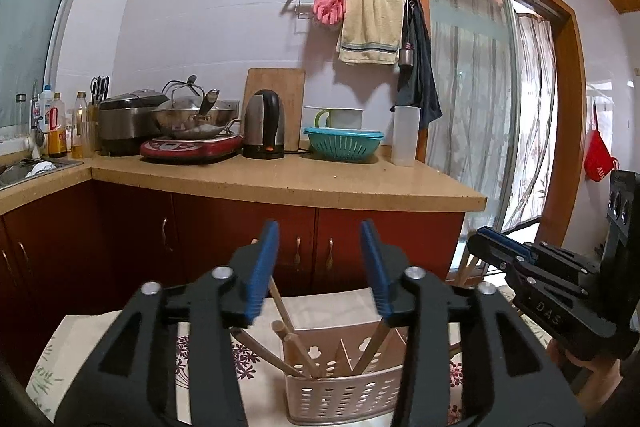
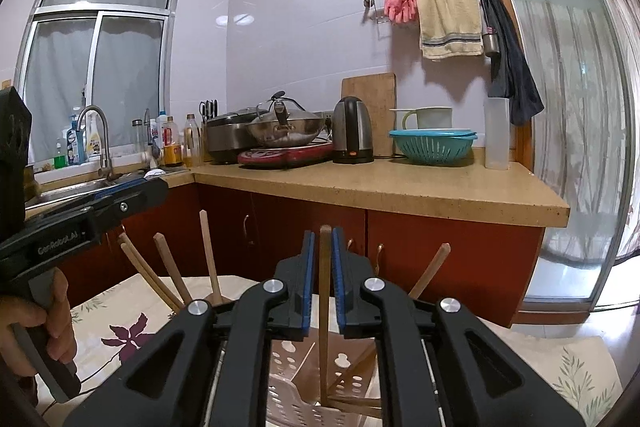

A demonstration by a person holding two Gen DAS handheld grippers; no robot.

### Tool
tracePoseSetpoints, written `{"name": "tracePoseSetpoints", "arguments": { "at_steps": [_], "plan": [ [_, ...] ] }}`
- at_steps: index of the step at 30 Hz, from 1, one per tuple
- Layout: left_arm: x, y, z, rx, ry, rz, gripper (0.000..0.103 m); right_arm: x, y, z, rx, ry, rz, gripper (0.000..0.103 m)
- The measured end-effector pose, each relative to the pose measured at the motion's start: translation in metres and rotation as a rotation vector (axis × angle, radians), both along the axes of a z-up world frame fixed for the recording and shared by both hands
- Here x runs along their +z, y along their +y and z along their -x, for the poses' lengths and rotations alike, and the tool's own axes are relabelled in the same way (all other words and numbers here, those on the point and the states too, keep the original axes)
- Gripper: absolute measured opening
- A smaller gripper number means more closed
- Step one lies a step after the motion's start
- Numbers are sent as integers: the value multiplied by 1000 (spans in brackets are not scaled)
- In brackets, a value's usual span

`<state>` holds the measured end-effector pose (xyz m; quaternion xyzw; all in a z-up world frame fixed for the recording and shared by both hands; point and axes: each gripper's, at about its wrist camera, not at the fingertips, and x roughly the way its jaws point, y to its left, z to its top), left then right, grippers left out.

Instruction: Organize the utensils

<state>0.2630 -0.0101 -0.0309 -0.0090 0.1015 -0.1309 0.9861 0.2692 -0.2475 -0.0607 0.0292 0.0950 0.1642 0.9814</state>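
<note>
A beige perforated utensil holder (image 1: 344, 391) stands on a floral tablecloth (image 1: 224, 359) and holds several wooden chopsticks (image 1: 298, 351). My left gripper (image 1: 320, 259) is open and empty above the holder. The right gripper (image 1: 500, 251) shows at the right edge of the left wrist view. In the right wrist view my right gripper (image 2: 323, 267) is shut on one upright chopstick (image 2: 325, 319) whose lower end stands inside the holder (image 2: 304, 403). Other chopsticks (image 2: 170, 271) lean to the left, one (image 2: 430, 271) to the right. The left gripper (image 2: 120, 203) shows at the left.
A kitchen counter (image 1: 280, 179) stands behind with a wok (image 1: 192, 119) on a red cooker, a kettle (image 1: 264, 125), a teal colander (image 1: 344, 143) and a tall white cup (image 1: 406, 135). A sink (image 2: 80, 183) is at the left. Red cabinets (image 1: 240, 239) stand below.
</note>
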Motion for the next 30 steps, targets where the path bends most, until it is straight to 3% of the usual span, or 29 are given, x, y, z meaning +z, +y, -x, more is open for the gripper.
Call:
{"name": "tracePoseSetpoints", "arguments": {
  "at_steps": [10,22,30],
  "plan": [
    [2,1,8,20,-6,-12,55,4,-2,6,-14,1,-9,29],
    [12,0,37,83,-26,-51,84,14,-7,33,-55,-3,-15,65],
    [8,6,69,121,9,-47,90,5,-10,62,-95,39,-16,76]
  ]
}}
